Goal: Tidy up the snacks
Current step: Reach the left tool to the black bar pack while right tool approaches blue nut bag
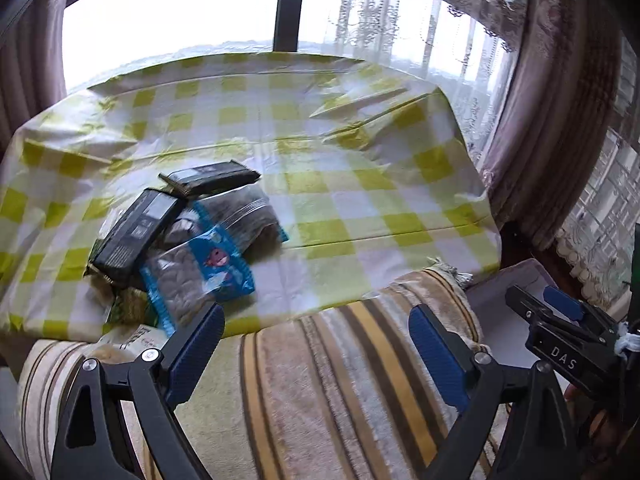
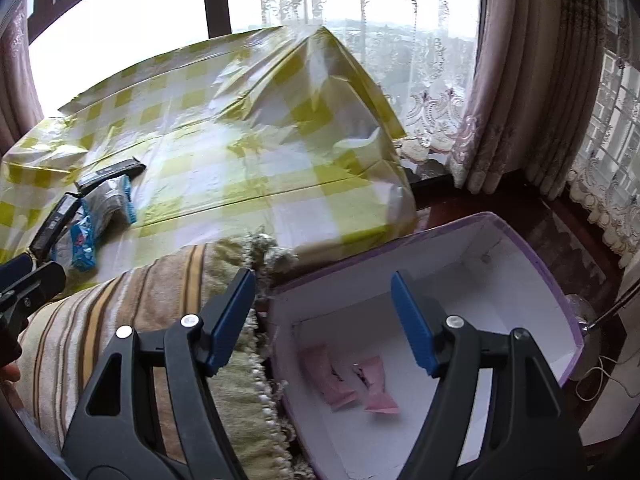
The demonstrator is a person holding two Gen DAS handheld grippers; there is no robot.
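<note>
Snacks (image 1: 180,236), black and blue packets, lie heaped; both tongs (image 1: 316,344) (image 2: 324,316) gape empty.

The left gripper (image 1: 316,344) has its jaws wide apart and holds nothing. The right gripper (image 2: 323,312) is the same, jaws spread.

From my feed I see a table under a glossy green-and-white checked tablecloth (image 1: 320,152), creased and folded up toward its far right corner, with a striped beige and brown plush blanket (image 1: 340,380) lapping over its near edge. Behind the far edge stands a bright window with a dark frame post (image 1: 290,4), hung with white lace sheers (image 2: 400,40) and mauve curtains (image 2: 508,92) on the right.
</note>
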